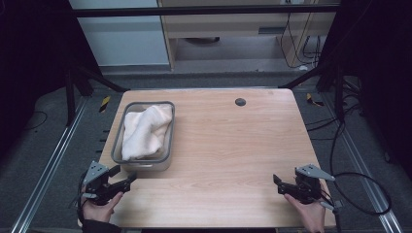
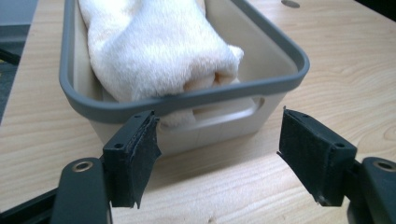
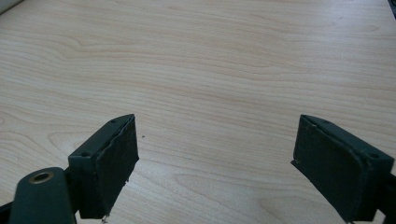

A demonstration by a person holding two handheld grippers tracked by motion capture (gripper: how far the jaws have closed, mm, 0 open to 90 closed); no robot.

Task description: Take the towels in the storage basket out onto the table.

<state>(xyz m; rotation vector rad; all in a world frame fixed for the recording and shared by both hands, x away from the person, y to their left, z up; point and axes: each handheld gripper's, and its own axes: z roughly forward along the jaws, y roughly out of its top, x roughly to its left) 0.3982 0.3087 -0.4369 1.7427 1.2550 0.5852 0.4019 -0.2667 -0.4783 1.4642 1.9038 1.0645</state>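
Pale wood grain runs across our bench, bare but for a dark round plug near the far edge and a beige bin with a grey rim at the left, where a white towel lies bundled inside; we can read no brand, label or writing on any of them. Our left gripper sits just before the bin's near end, jaws wide and holding nothing, and our right gripper rests well apart at the near right, jaws likewise spread over bare wood.
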